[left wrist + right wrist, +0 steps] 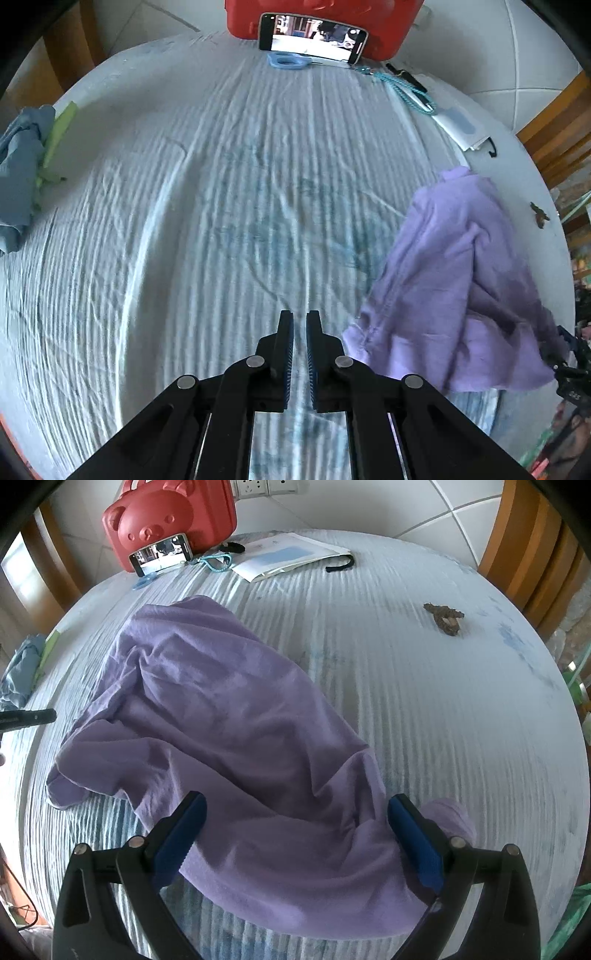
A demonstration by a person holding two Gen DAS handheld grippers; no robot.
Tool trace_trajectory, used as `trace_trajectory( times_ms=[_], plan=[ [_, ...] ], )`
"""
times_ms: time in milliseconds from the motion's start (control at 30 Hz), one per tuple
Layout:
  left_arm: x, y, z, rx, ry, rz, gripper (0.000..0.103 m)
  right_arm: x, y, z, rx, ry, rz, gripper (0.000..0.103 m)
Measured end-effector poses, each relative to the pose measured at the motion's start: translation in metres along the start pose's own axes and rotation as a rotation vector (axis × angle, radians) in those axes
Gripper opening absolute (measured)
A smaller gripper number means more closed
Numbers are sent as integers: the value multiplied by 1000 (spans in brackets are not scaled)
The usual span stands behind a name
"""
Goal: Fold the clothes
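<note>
**Getting a clean grip on the crumpled purple garment**

The purple garment (229, 716) lies rumpled across the middle of the right wrist view, running from upper left to the bottom centre, on the ribbed pale cloth (424, 709) that covers the table. In the left wrist view it sits at the right edge of the frame. It is still a heap: nothing is spread flat yet, so the step in hand looks like picking it up to lay it out.

The right gripper (295, 834) hovers over the near end of the garment, jaws spread wide, fabric between them but neither pad pressing on it. The left gripper (300, 350) is clenched with nothing in it, over bare cloth at the bottom centre of its view, just beside the garment's left hem.

To do this well, the right jaws should come down on a single edge or hem, not a bunched fold, and avoid pinching the table cloth beneath. The left should open and take a matching corner. The phone (161, 557) and red bear-shaped case (170, 517) at upper left are well apart.
</note>
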State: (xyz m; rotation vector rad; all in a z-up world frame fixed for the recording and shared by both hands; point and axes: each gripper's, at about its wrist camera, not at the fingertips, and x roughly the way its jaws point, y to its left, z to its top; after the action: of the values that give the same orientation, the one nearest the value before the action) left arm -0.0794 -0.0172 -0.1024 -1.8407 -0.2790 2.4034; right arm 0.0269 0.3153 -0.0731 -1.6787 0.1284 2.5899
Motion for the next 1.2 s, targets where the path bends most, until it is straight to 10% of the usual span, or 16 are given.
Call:
trace_trajectory(
  times_ms=[200, 833, 1200],
  plan=[
    [-5, 9, -3, -93, 2, -208, 7, 1, 0, -2, -4, 8, 5, 100],
    [-30, -7, -2, 46, -191, 66, 8, -1, -3, -3, -1, -20, -24, 100],
    [-25, -9, -1, 66, -148, 41, 8, 31, 3, -14, 19, -129, -164, 100]
  ],
)
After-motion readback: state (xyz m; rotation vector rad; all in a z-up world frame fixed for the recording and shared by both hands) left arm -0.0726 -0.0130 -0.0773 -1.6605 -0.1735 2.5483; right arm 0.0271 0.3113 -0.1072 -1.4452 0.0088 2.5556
